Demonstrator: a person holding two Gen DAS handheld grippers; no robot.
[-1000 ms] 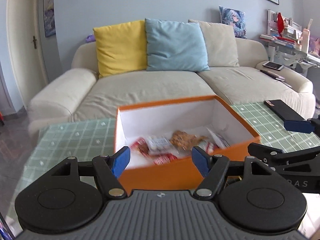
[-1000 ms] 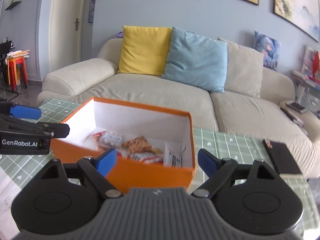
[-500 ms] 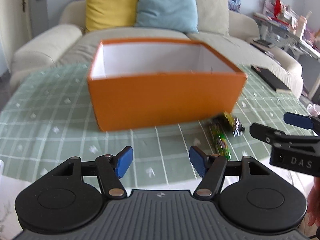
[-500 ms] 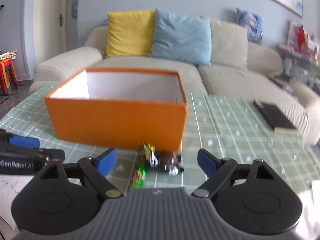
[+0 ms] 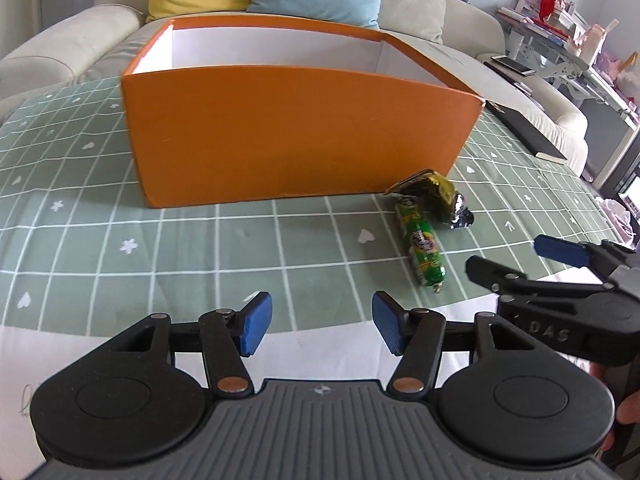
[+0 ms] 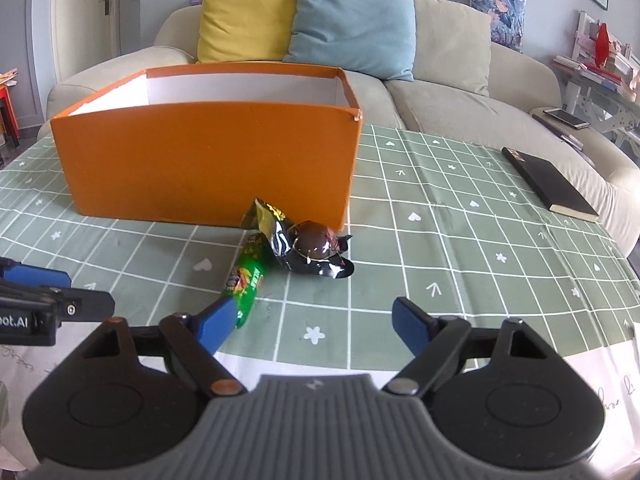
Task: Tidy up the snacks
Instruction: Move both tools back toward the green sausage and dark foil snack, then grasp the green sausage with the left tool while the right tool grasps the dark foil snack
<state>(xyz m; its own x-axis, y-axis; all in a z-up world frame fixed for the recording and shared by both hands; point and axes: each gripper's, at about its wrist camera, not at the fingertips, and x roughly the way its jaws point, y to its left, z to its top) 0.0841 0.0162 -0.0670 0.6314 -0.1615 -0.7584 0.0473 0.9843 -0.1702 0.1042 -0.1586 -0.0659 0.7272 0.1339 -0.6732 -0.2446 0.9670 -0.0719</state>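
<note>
- Both tools, left tool (image 5: 322,329) and right tool (image 6: 313,320), now sit lower, nearer the worktop (image 5: 120,216).
- The orange box (image 5: 288,128) interior is out of sight.
- The green snack (image 6: 246,280) and dark packet (image 6: 312,252) come into view.

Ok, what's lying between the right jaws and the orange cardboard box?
In the right wrist view, a green tube-shaped snack packet and a crumpled black foil wrapper lie on the green checked tablecloth, before the orange cardboard box.

Left gripper (image 5: 322,328) and right gripper (image 6: 312,322) — both low, fingers spread, holding nothing.
</note>
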